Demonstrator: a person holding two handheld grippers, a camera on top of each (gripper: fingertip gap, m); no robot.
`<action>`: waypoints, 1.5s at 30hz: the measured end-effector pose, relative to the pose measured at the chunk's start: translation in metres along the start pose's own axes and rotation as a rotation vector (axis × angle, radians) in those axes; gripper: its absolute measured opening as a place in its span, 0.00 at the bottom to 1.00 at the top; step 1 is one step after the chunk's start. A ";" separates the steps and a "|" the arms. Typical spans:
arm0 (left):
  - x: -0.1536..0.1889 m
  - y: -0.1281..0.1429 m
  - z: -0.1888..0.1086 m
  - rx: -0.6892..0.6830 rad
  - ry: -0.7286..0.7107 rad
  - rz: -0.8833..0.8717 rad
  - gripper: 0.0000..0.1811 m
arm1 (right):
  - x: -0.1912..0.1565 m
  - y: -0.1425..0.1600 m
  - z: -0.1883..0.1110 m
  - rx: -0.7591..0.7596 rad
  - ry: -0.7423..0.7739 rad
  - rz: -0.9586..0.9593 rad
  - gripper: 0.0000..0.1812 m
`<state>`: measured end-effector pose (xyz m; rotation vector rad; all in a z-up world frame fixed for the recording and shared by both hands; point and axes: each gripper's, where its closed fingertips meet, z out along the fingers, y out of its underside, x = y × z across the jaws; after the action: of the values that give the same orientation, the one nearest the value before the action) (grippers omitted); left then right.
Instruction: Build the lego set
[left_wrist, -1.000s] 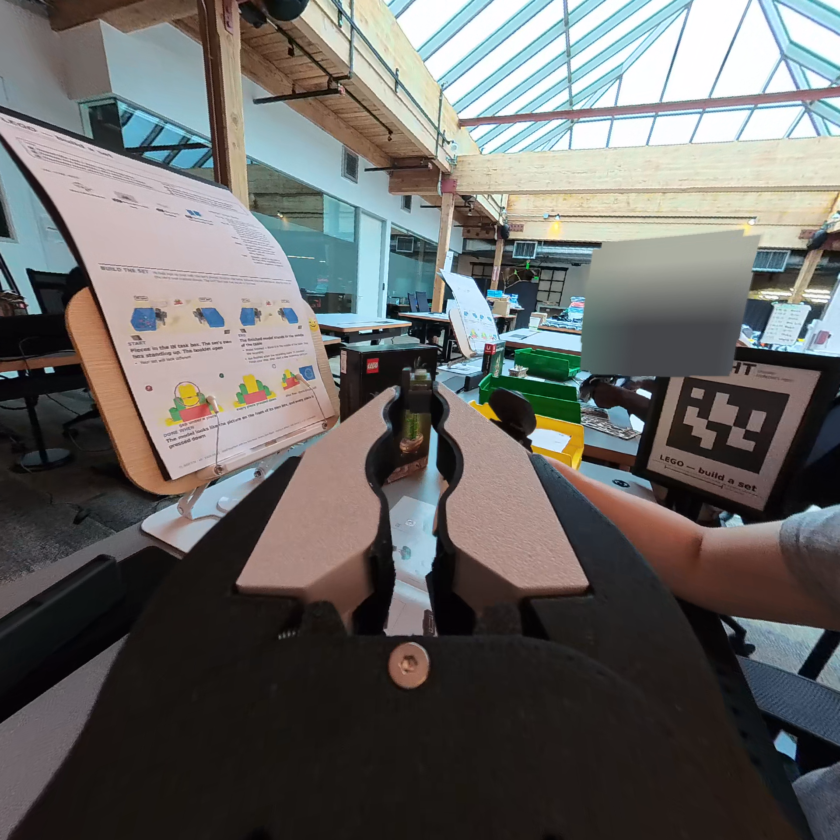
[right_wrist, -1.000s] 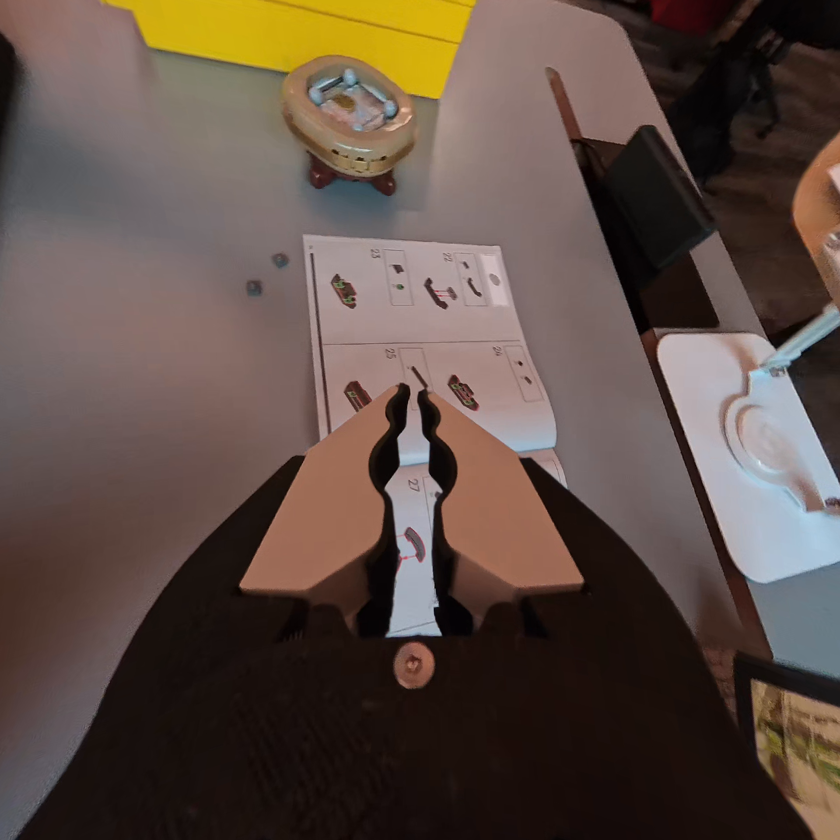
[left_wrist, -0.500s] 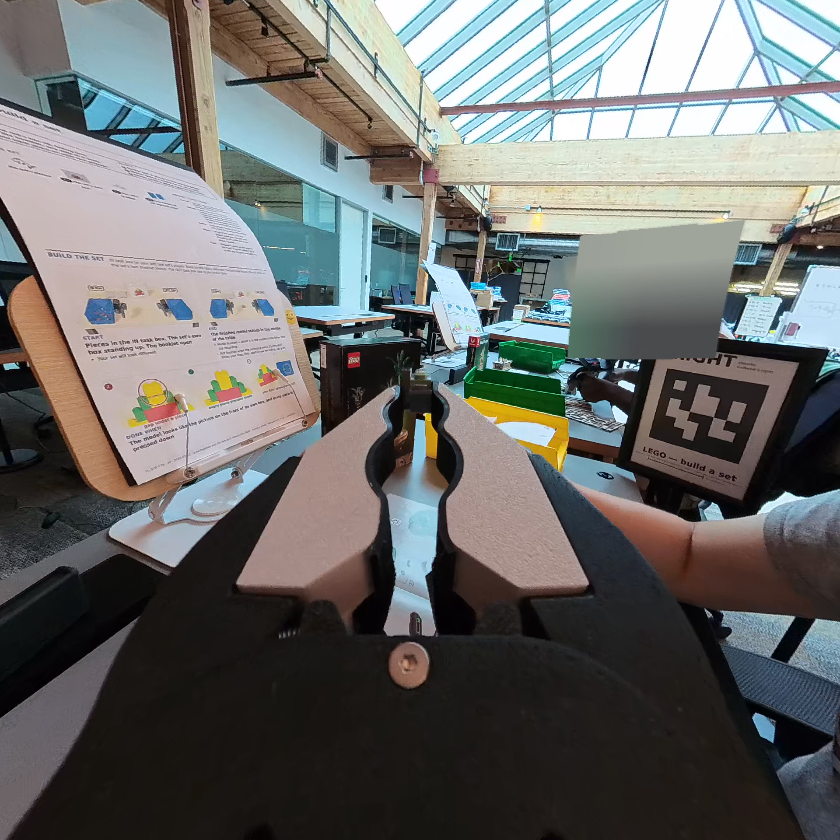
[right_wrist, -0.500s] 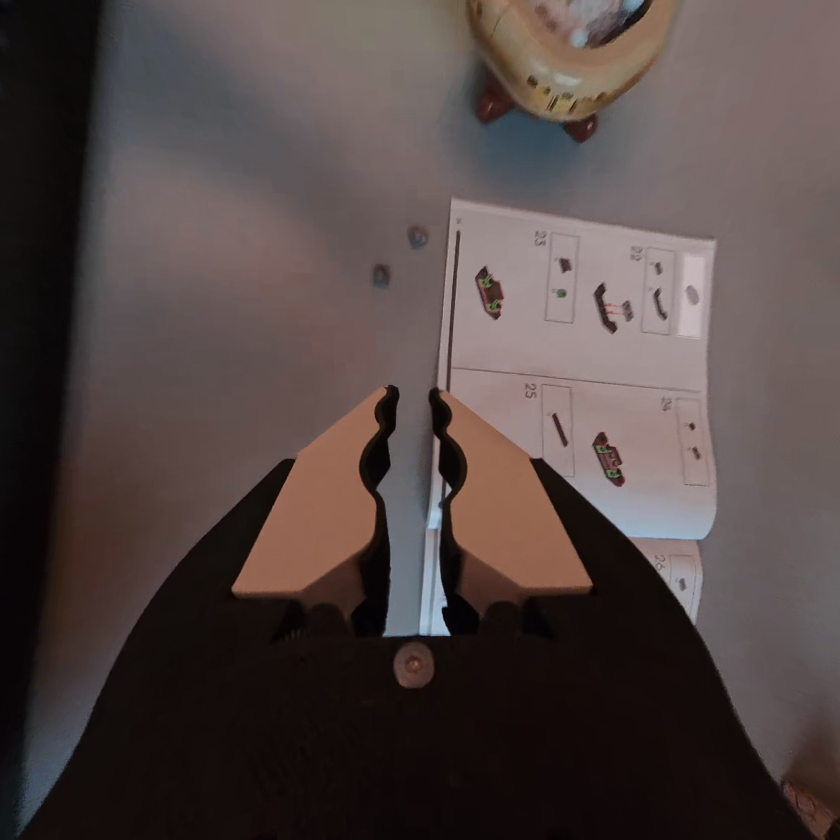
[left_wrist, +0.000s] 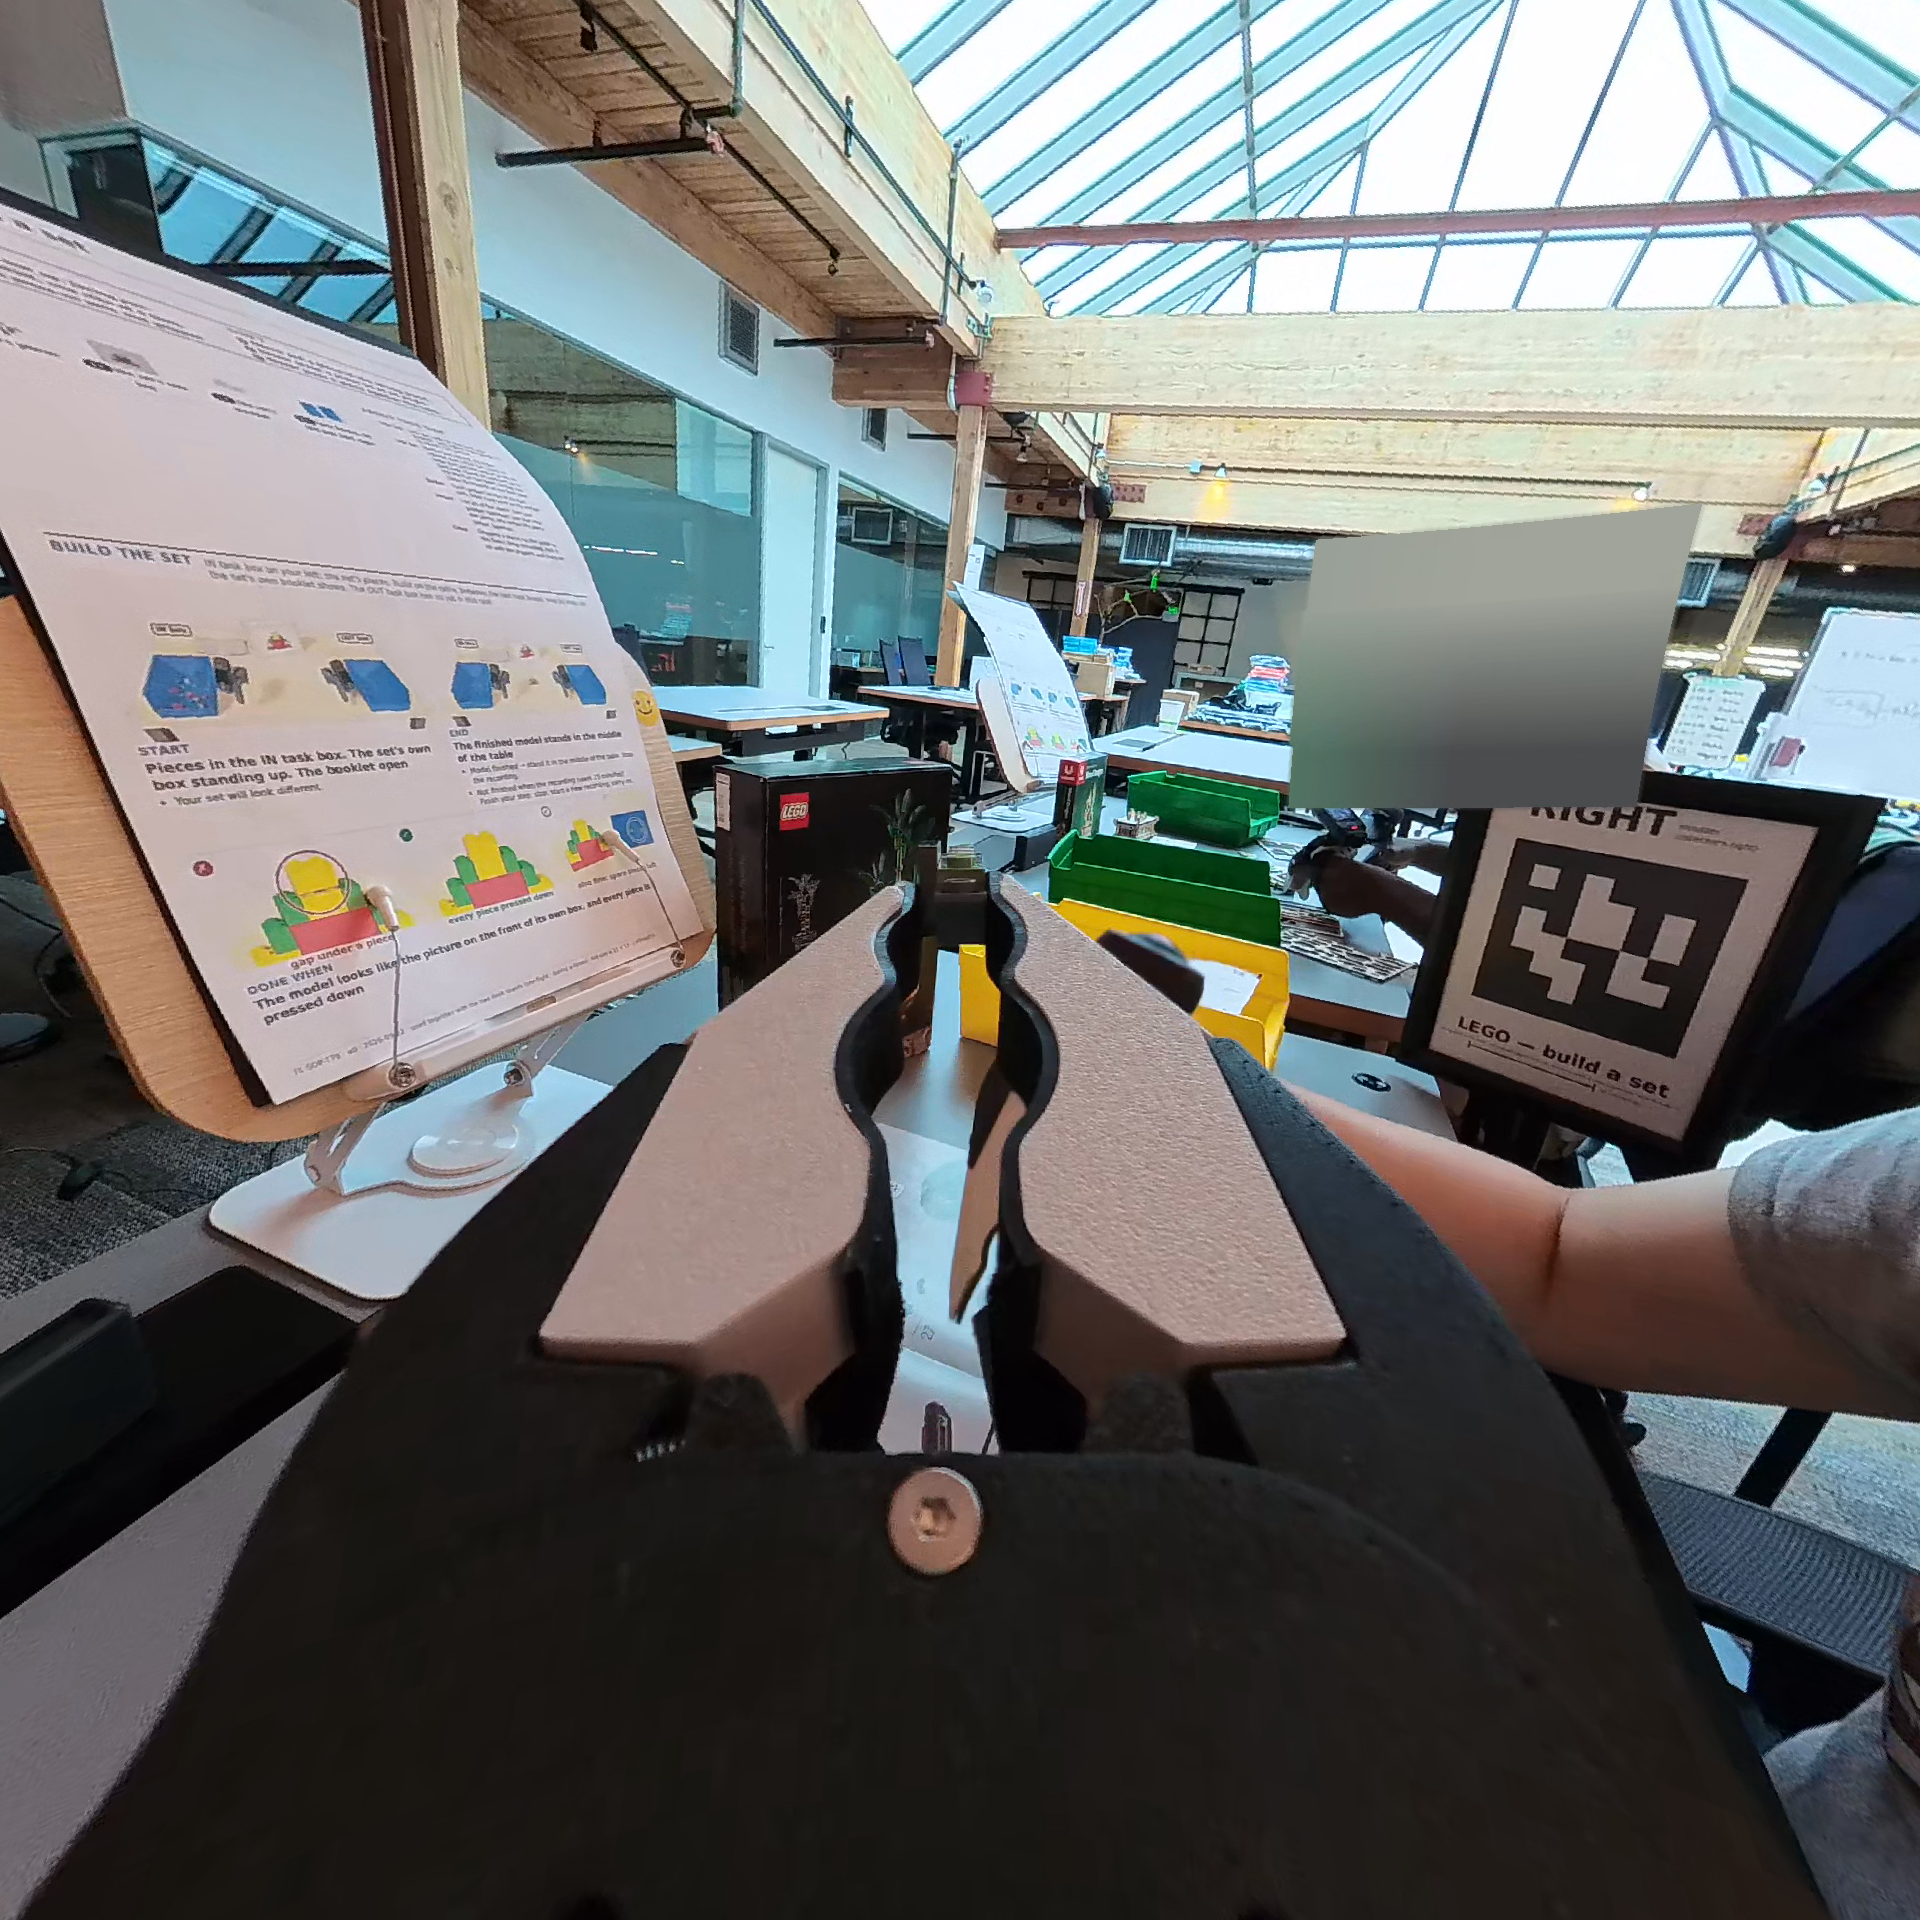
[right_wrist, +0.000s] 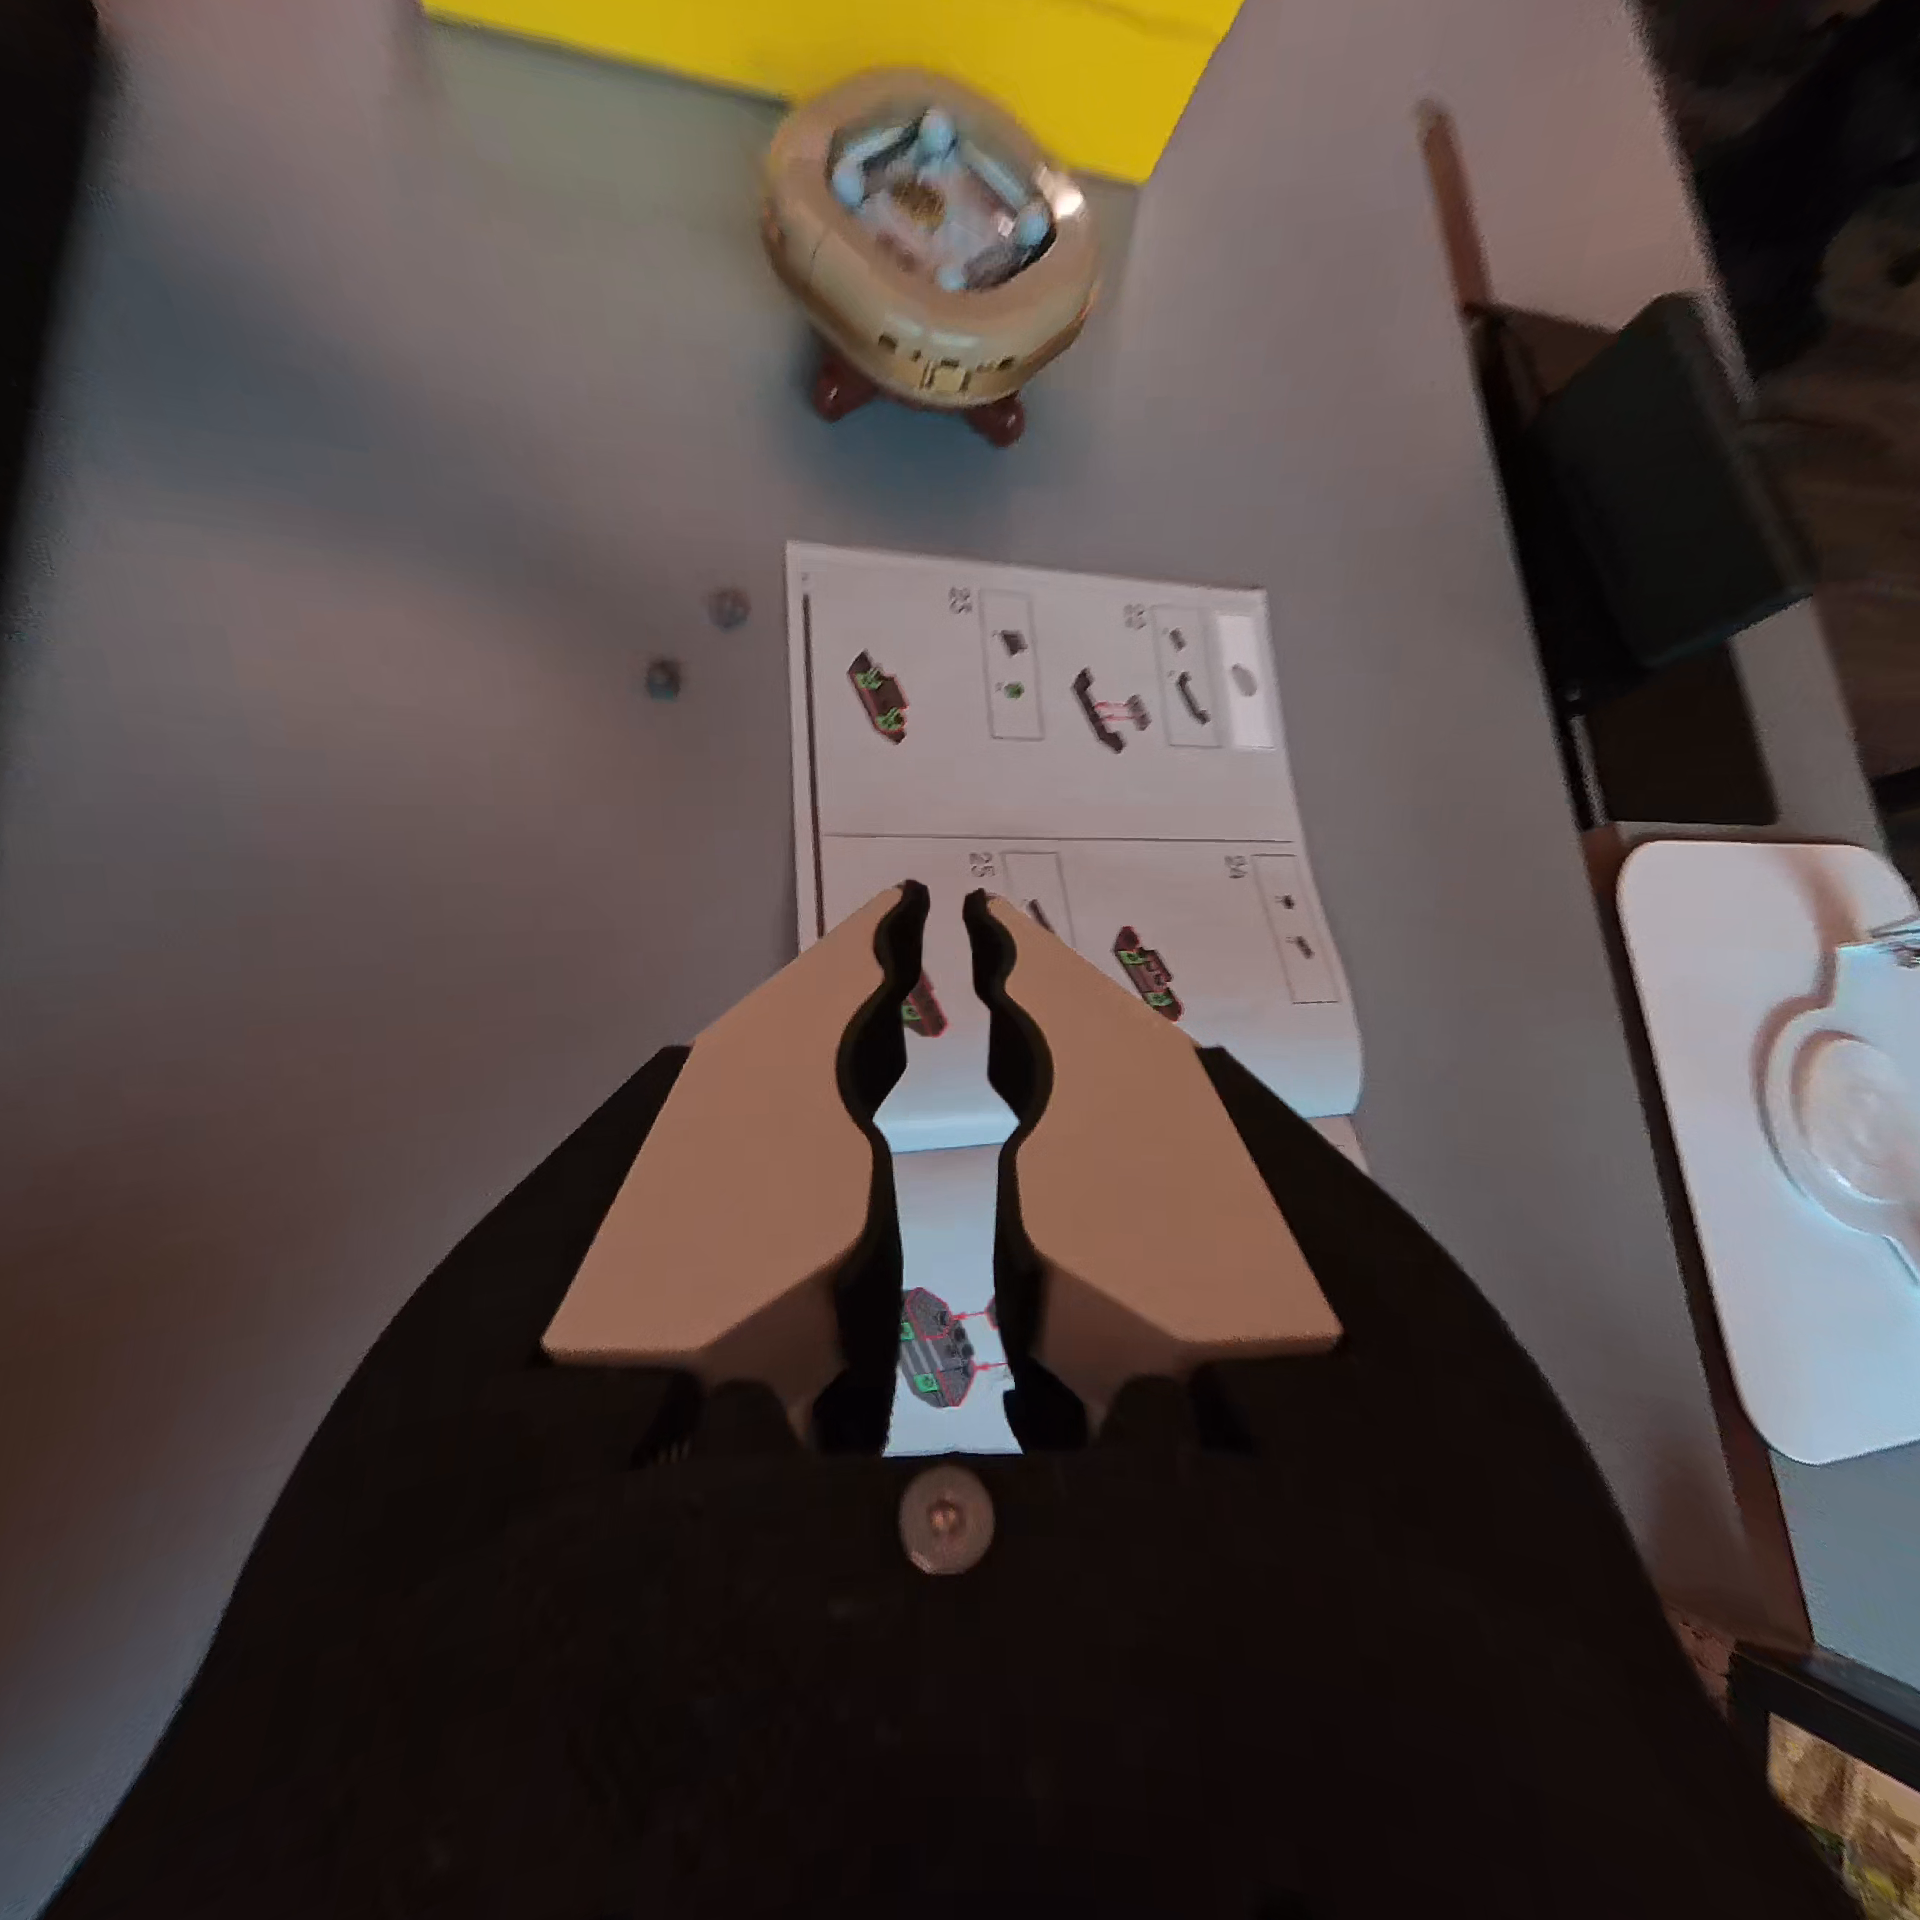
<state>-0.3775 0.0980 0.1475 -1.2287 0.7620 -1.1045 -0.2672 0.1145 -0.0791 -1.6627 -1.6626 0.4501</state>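
In the right wrist view my right gripper (right_wrist: 942, 896) hangs over the open instruction booklet (right_wrist: 1039, 769), nearly shut with a thin gap and nothing in it. The tan pot model (right_wrist: 930, 244) on brown feet stands beyond the booklet. Two small loose pieces (right_wrist: 727, 606) lie left of the page. In the left wrist view my left gripper (left_wrist: 953, 896) is raised and level, shut on a small dark and olive lego piece (left_wrist: 961, 873) at its tips. The black set box (left_wrist: 821, 862) stands behind it.
A yellow bin (right_wrist: 831, 42) sits behind the pot, with green bins (left_wrist: 1164, 894) farther back. The instruction board on its stand (left_wrist: 312, 727) is at the left and its white base (right_wrist: 1766, 1143) lies right of the booklet. A framed marker sign (left_wrist: 1621, 956) and the person's forearm (left_wrist: 1455, 1247) are at the right. About 25 centimeters separates my left fingertips from my right. The tan pot model (right_wrist: 930, 244) is closer to my right gripper, around 25 centimeters from its tips; the left tips are 30 centimeters off.
My right gripper swung left off the booklet, opening slightly, then came back over the page and narrowed again. My left gripper drifted a little and keeps its piece.
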 end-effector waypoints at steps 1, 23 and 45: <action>0.000 0.000 0.001 0.000 0.001 0.000 0.05 | 0.004 -0.004 -0.006 0.030 0.017 0.009 0.04; 0.011 0.002 0.011 0.007 0.051 -0.030 0.05 | 0.059 -0.058 -0.103 0.452 0.342 0.096 0.01; -0.002 -0.010 -0.001 0.051 -0.022 0.003 0.05 | -0.082 -0.019 0.104 -0.335 -0.193 -0.187 0.06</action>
<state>-0.3818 0.0995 0.1566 -1.1940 0.7151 -1.1001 -0.3617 0.0595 -0.1558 -1.7173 -2.1086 0.2558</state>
